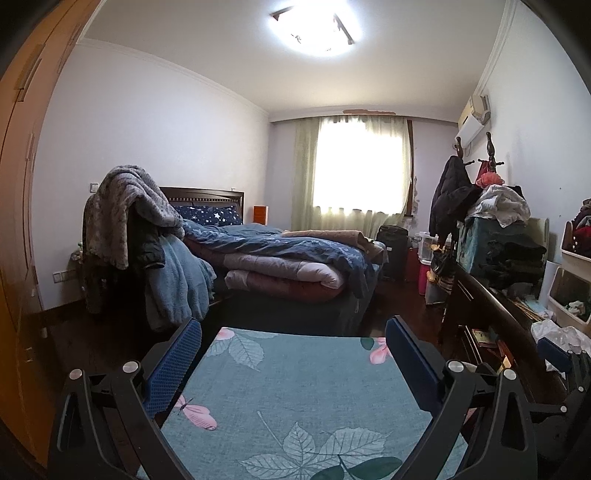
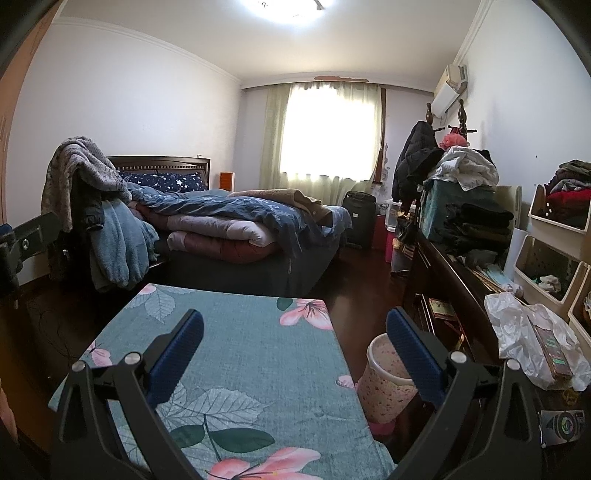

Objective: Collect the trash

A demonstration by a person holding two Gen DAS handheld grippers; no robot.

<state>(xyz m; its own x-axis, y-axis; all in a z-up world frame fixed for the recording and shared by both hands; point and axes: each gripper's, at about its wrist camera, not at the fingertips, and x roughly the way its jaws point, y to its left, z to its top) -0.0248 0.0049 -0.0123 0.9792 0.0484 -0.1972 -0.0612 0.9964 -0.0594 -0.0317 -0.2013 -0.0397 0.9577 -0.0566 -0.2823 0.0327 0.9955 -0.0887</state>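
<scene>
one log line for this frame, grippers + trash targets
phase: pre-grasp | left gripper: open, empty | right gripper: open, empty | wastebasket: floor beside floral-cloth table | crumpled plastic bag: on dresser, untouched

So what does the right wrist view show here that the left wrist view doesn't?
Only the right wrist view shows the pink speckled waste bin on the floor between the floral-covered surface and the dark cabinet, and the whole crumpled plastic bag on the cabinet top. Only the left wrist view shows the full ceiling light and the orange wardrobe. Both show the bed, the curtained window, the piled clothes, and an open, empty claw: left claw, right claw.
</scene>
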